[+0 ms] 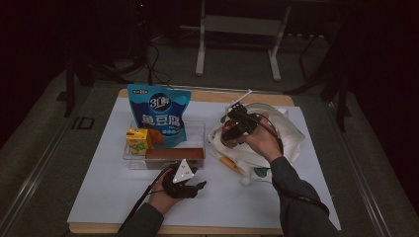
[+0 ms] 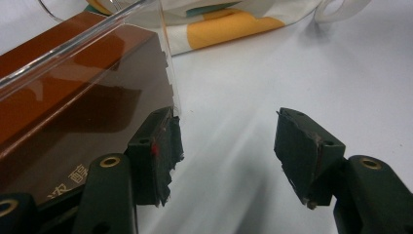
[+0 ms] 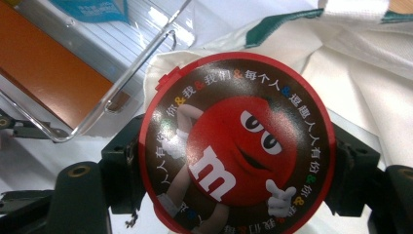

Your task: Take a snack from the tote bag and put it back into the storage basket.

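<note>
My right gripper (image 1: 231,134) is shut on a round M&M's tin (image 3: 234,146) with a red rim, its jaws pressing on both sides. It holds the tin over a white tote bag (image 1: 276,126) at the right of the white sheet. My left gripper (image 1: 197,186) is open near the front of the table. In the left gripper view its jaws (image 2: 228,126) stand apart with nothing between them, and the left jaw is beside the corner of a clear tray (image 2: 97,24). Inside that tray lies a long brown box (image 2: 73,107).
The clear tray (image 1: 195,126) also holds a blue snack bag (image 1: 158,113) standing upright and a yellow juice carton (image 1: 138,140). A white sheet (image 1: 113,192) covers the wooden table. A metal stand (image 1: 237,29) is on the dark floor behind.
</note>
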### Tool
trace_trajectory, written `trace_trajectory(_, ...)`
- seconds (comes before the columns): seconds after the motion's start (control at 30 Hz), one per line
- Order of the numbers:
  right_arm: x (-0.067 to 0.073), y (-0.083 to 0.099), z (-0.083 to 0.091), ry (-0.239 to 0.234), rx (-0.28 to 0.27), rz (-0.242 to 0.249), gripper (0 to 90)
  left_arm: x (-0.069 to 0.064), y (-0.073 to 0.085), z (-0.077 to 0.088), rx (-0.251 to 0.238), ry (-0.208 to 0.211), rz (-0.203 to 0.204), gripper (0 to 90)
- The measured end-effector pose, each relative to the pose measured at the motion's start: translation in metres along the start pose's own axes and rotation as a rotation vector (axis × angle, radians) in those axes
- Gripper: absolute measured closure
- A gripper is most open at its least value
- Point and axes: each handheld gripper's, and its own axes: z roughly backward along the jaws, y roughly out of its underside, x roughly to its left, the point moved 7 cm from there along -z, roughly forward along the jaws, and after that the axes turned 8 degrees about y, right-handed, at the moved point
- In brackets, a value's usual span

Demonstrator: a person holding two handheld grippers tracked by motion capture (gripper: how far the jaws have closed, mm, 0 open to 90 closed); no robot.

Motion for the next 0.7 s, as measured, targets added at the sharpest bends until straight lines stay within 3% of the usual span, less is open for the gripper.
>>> trace_trajectory(0.7, 0.02, -0.014, 0.001, -0.013, -0.01, 0.019, 25.7, 0.0, 0.0, 0.0, 0.0, 0.001, 0.001, 40.6)
